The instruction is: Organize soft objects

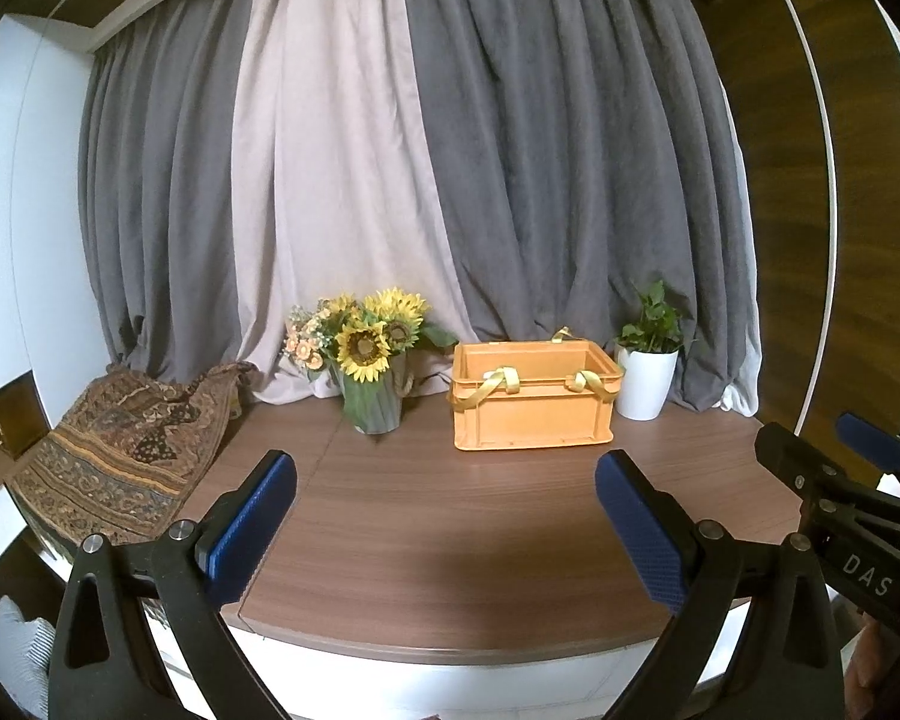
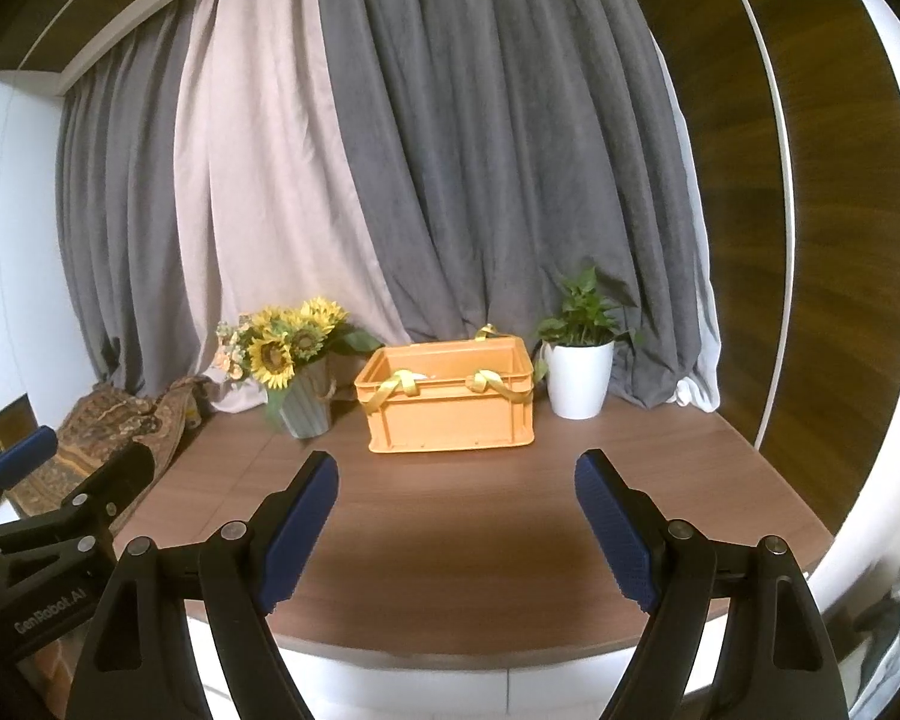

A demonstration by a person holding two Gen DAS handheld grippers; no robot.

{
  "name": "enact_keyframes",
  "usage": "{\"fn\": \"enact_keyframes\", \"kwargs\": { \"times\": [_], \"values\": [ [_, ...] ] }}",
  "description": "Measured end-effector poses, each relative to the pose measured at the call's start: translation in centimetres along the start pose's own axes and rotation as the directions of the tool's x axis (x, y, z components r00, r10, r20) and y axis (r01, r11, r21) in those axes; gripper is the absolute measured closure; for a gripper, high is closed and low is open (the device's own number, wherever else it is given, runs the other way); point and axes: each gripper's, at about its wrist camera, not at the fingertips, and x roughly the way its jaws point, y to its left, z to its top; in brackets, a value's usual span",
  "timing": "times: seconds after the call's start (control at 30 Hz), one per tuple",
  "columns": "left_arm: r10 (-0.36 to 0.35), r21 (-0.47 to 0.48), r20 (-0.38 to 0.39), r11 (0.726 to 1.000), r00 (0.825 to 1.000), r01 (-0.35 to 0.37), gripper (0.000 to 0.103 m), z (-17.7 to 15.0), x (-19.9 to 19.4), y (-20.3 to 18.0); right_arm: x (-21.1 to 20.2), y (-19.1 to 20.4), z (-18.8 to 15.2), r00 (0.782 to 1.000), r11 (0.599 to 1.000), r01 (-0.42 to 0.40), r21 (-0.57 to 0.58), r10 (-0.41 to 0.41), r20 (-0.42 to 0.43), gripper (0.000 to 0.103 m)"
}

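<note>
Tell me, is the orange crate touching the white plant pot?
Cannot tell. In the left wrist view the orange crate overlaps the white plant pot; the right wrist view shows only a sliver between them.

My left gripper (image 1: 446, 483) jaws spread wide, empty, above wooden table (image 1: 450, 540). Orange crate (image 1: 534, 420) ahead, between sunflower vase (image 1: 373, 405) and white plant pot (image 1: 645, 384). Patterned cloth (image 1: 120, 456) far left.

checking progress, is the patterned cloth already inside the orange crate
No, the patterned cloth lies draped at the table's left edge, apart from the orange crate.
</note>
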Motion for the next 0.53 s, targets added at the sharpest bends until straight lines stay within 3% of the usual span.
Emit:
{"fn": "enact_keyframes", "kwargs": {
  "times": [0.53],
  "values": [
    [0.006, -0.009, -0.011, 1.000, 1.000, -0.006, 0.001, -0.35, -0.50, 0.33, -0.43, 0.11, -0.39, 1.000, 1.000, 0.001, 0.001, -0.001, -0.008, 0.021]
  ]
}}
